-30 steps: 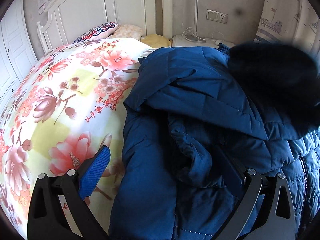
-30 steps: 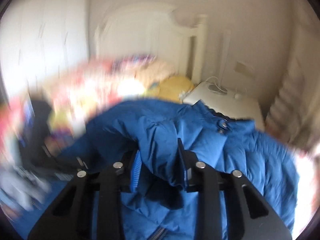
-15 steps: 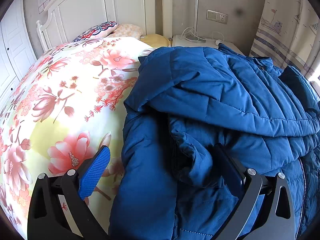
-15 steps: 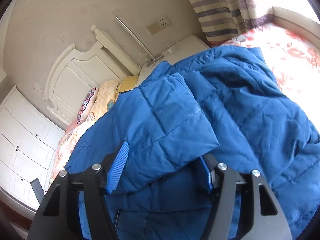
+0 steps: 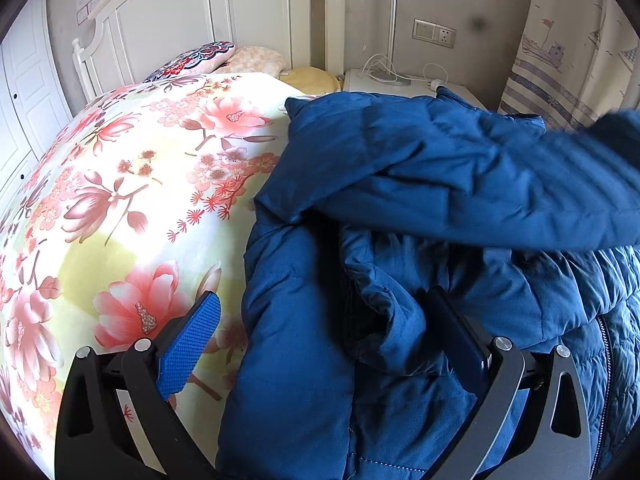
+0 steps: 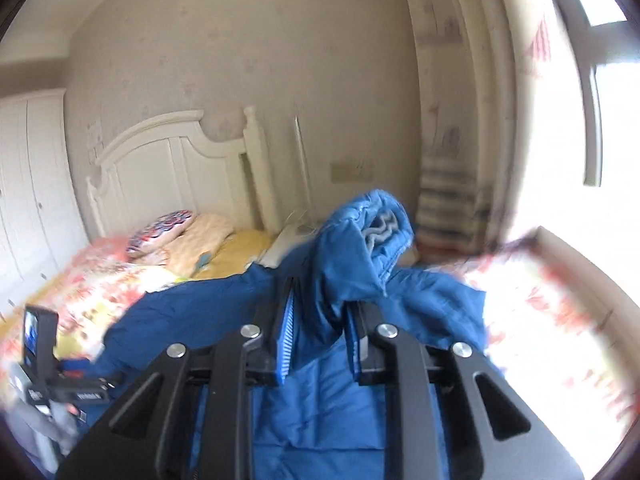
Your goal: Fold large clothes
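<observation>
A big blue quilted jacket (image 5: 400,184) lies on the flowered bedspread (image 5: 140,200). My left gripper (image 5: 322,300) is open at the jacket's near left edge. Its blue left pad (image 5: 188,344) hangs over the bedspread, and its right finger (image 5: 456,332) sits among the jacket's folds. In the right wrist view, my right gripper (image 6: 322,296) is closing its jaws on a jacket sleeve (image 6: 352,248). The sleeve's cuff stands up above the pads, which squeeze the fabric. The rest of the jacket (image 6: 320,400) spreads below. The raised sleeve shows blurred at the right of the left wrist view.
A white headboard (image 5: 200,12) and pillows (image 5: 192,60) are at the far end of the bed. Beside it stand a nightstand (image 5: 400,84) with a lamp pole, a striped curtain (image 5: 568,60) and a bright window (image 6: 600,120). A white wardrobe (image 5: 24,80) is on the left.
The right gripper let go of one fold, swung right, and now pinches the sleeve and holds it up. The left gripper has stayed still and open.
</observation>
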`<state>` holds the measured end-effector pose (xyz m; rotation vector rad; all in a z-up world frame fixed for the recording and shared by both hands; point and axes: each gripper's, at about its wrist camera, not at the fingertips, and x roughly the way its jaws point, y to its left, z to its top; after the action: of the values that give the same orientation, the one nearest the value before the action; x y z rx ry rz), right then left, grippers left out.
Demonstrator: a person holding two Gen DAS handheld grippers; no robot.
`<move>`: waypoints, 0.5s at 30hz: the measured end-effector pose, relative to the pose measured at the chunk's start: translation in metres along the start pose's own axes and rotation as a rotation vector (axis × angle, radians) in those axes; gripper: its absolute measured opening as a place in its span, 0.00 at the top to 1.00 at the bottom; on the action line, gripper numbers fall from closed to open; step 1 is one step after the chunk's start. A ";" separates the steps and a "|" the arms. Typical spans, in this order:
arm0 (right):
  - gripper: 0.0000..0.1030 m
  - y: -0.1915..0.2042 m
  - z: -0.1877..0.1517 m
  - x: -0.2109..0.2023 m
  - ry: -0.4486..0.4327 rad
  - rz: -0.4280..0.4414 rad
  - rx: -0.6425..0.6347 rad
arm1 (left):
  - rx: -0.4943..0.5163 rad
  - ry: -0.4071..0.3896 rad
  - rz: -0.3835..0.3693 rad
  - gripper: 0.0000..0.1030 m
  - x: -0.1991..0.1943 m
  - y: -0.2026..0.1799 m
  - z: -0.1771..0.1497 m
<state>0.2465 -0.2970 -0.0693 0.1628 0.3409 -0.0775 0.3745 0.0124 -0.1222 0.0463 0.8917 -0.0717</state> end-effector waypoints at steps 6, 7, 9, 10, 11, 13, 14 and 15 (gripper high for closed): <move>0.65 -0.055 -0.057 0.049 0.428 0.014 0.343 | -0.002 0.001 -0.004 0.04 0.000 0.000 -0.001; 0.61 -0.062 -0.060 0.045 0.417 0.014 0.367 | -0.002 0.000 -0.004 0.04 0.000 0.000 -0.001; 0.59 -0.067 -0.055 0.030 0.364 -0.036 0.366 | -0.002 0.000 -0.004 0.04 0.000 0.000 -0.001; 0.61 -0.069 -0.050 0.020 0.314 -0.070 0.372 | -0.002 0.001 -0.005 0.04 0.000 0.000 -0.001; 0.61 -0.071 -0.045 0.012 0.278 -0.097 0.368 | -0.003 0.001 -0.006 0.04 0.000 0.000 -0.001; 0.60 -0.072 -0.040 0.011 0.261 -0.055 0.378 | -0.004 0.002 -0.006 0.04 -0.001 0.000 -0.001; 0.59 -0.073 -0.039 0.014 0.278 -0.028 0.387 | -0.004 0.002 -0.007 0.04 -0.001 0.000 -0.001; 0.54 -0.075 -0.039 0.017 0.288 -0.022 0.391 | -0.004 0.003 -0.007 0.04 -0.001 0.000 -0.001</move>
<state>0.2417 -0.3646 -0.1218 0.5604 0.6132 -0.1429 0.3734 0.0126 -0.1222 0.0391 0.8946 -0.0763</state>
